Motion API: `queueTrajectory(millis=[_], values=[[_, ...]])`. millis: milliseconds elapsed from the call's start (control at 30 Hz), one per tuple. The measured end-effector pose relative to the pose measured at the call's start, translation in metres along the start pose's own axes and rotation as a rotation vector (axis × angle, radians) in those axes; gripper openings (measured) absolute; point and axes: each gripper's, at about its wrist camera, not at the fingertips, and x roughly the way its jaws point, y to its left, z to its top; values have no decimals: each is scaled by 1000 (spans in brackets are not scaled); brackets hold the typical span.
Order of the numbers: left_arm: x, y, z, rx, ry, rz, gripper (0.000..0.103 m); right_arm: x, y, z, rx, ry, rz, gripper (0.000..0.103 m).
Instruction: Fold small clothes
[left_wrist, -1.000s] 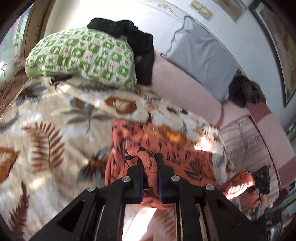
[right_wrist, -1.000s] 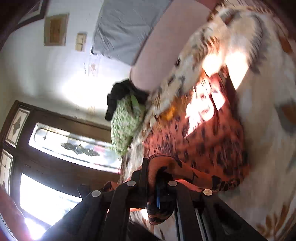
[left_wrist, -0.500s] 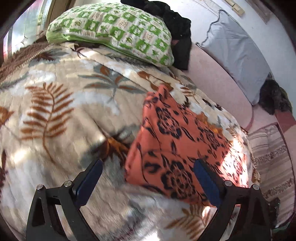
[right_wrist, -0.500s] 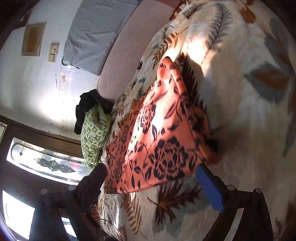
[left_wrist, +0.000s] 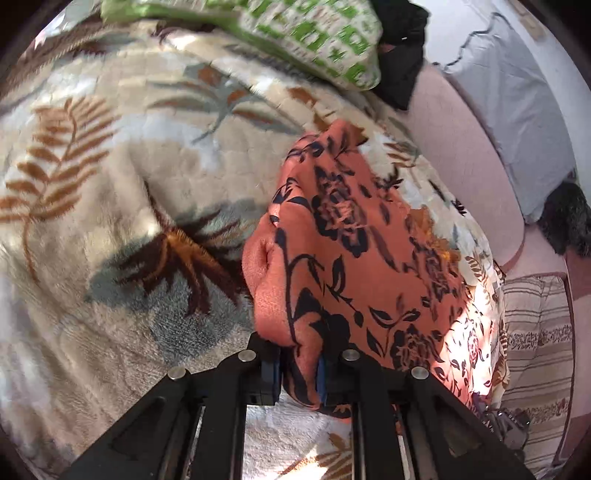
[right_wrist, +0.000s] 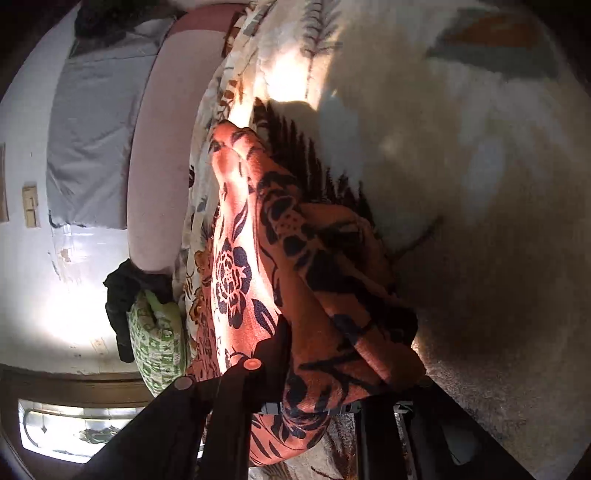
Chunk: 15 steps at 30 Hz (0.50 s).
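An orange garment with a dark floral print (left_wrist: 354, 258) lies folded on the leaf-patterned blanket (left_wrist: 110, 184). My left gripper (left_wrist: 299, 373) is shut on the garment's near edge, with cloth bunched between its blue pads. In the right wrist view the same garment (right_wrist: 295, 266) stretches away from me over the blanket (right_wrist: 461, 184). My right gripper (right_wrist: 314, 402) is shut on the garment's other near corner, and the cloth drapes over and hides its right finger.
A green and white checked pillow (left_wrist: 295, 33) and a black garment (left_wrist: 402, 55) lie at the bed's far end. A grey pillow (left_wrist: 517, 110) leans on the wall above a pink mattress edge (left_wrist: 461, 155). A striped cloth (left_wrist: 535, 350) lies at right.
Half a second ago both grippers were open above the folded garment. Both have since dropped onto its near edge and shut on the cloth.
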Motion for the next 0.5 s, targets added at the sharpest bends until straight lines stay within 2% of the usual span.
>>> queueTrajectory(millis=[67, 167, 267, 300, 333, 367, 400, 433, 467, 500], values=[[-37, -14, -8, 59, -66, -32, 14, -23, 24, -2, -83, -24, 22, 9], [-89, -18, -39, 96, -118, -72, 14, -74, 54, -16, -226, -55, 46, 8], [-116, 12, -92, 86, -124, -52, 16, -117, 44, -41, -263, -18, 65, 8], [-111, 27, -108, 82, -104, -20, 22, -127, 31, -52, -271, -12, 44, 8], [-97, 41, -122, 78, -71, 30, 34, -131, 16, -64, -289, -12, 8, 12], [-76, 57, -132, 66, 0, 95, 41, -130, -5, -70, -288, -5, -25, 15], [-56, 72, -137, 41, 70, 122, 42, -124, -28, -72, -264, 25, -72, 23], [-58, 78, -136, 47, 33, 73, 43, -112, -51, -72, -227, 76, -140, 49], [-65, 76, -131, 66, 23, 71, 43, -111, -68, -71, -193, 91, -105, 51], [-73, 73, -126, 85, 9, 102, 48, -120, -74, -68, -182, 64, -52, 51]])
